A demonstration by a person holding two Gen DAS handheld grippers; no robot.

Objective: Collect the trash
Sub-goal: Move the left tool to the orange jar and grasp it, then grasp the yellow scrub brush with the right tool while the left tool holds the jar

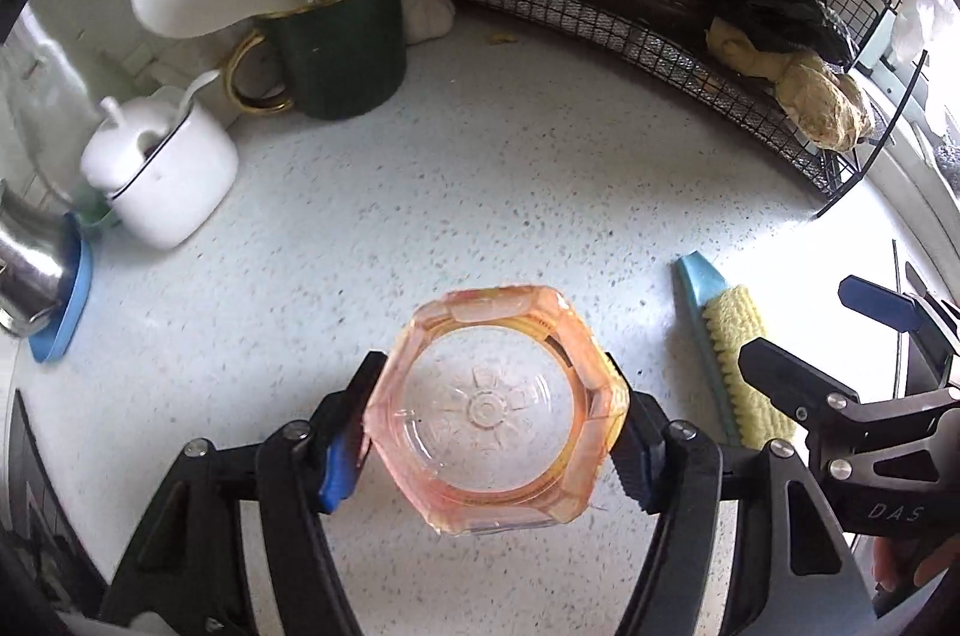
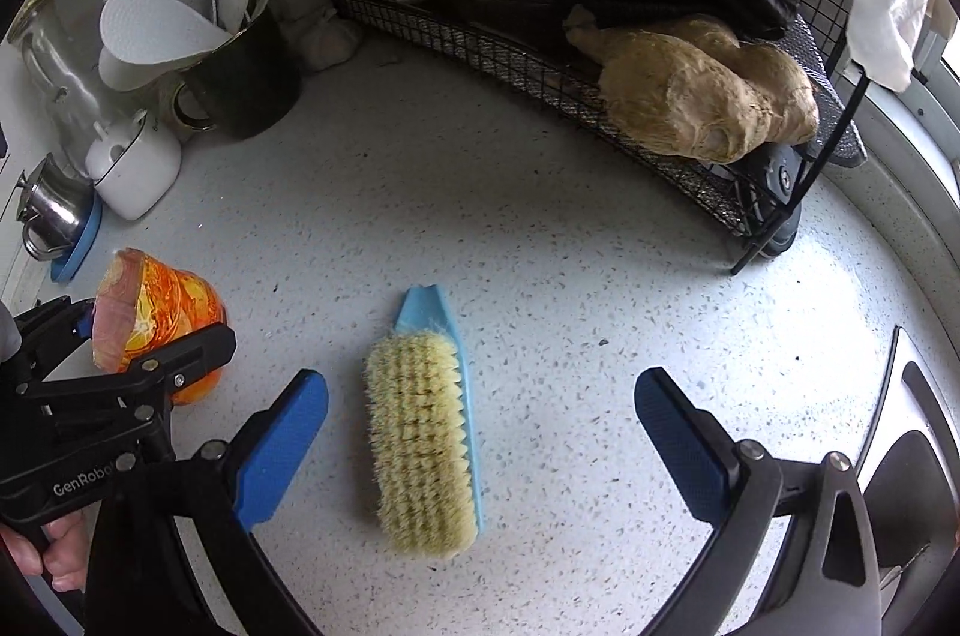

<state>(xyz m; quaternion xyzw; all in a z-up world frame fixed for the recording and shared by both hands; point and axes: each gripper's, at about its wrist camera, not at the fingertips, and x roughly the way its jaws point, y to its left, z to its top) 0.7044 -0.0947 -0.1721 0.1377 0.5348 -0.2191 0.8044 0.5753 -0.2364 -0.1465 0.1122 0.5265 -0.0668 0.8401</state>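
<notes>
My left gripper (image 1: 495, 423) is shut on an empty orange plastic cup (image 1: 497, 411), seen from its clear bottom end, held over the speckled white counter (image 1: 480, 192). In the right wrist view the same cup (image 2: 159, 318) shows at the left, orange with a fruit print, clamped in the left gripper (image 2: 138, 330). My right gripper (image 2: 480, 432) is open and empty, its blue pads on either side of a blue scrubbing brush (image 2: 423, 432) lying bristles up. The brush (image 1: 735, 360) and the right gripper (image 1: 822, 336) also show at the right of the left wrist view.
A dark green mug (image 1: 339, 48) full of white spoons, a white lidded pot (image 1: 165, 168) and a steel jug (image 1: 30, 270) on a blue coaster stand at the back left. A black wire rack (image 2: 600, 108) holds ginger (image 2: 702, 96), garlic and a dark bag. A stove edge (image 2: 912, 432) lies right.
</notes>
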